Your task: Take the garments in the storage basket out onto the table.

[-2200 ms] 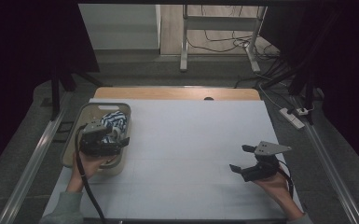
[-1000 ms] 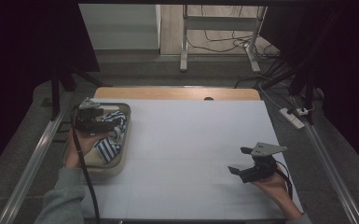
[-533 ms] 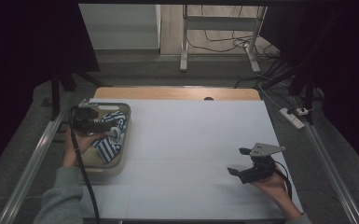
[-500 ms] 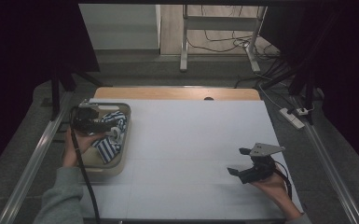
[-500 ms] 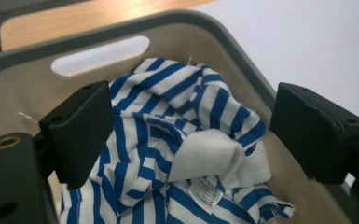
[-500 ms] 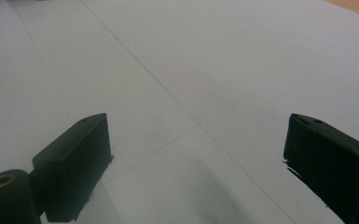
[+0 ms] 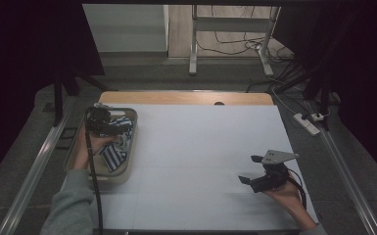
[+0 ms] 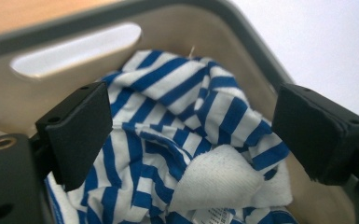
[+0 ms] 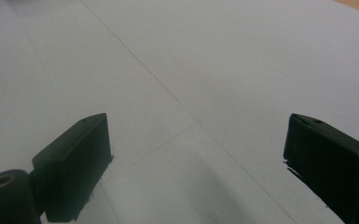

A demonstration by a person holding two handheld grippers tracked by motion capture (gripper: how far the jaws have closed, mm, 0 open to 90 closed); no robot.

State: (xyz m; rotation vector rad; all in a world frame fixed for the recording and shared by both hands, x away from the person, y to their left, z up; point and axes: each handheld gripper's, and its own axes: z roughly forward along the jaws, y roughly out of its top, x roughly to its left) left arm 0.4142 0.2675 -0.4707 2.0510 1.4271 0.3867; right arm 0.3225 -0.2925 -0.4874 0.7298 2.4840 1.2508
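Striped cloth in a tray on a white table

The smooth white table (image 7: 200, 147) carries a rounded beige tray (image 7: 129, 142) at its left holding crumpled blue-and-white terry cloth (image 8: 186, 135). The left gripper (image 8: 193, 126) has just been opening, jaws wide astride the cloth; the right gripper (image 7: 254, 170) gapes empty.

We see the left gripper (image 7: 99, 121) shift from the near part of the tray (image 7: 127, 169), where it sits over the striped cloth (image 7: 111, 155) in the earliest picture, toward the tray's far end, and it now hangs low over that end. Its jaws have just been opening, and in the left gripper view they stand wide with the cloth (image 8: 182, 140) bunched between them, untouched by either pad. More of the cloth lies bare in the near half of the tray.
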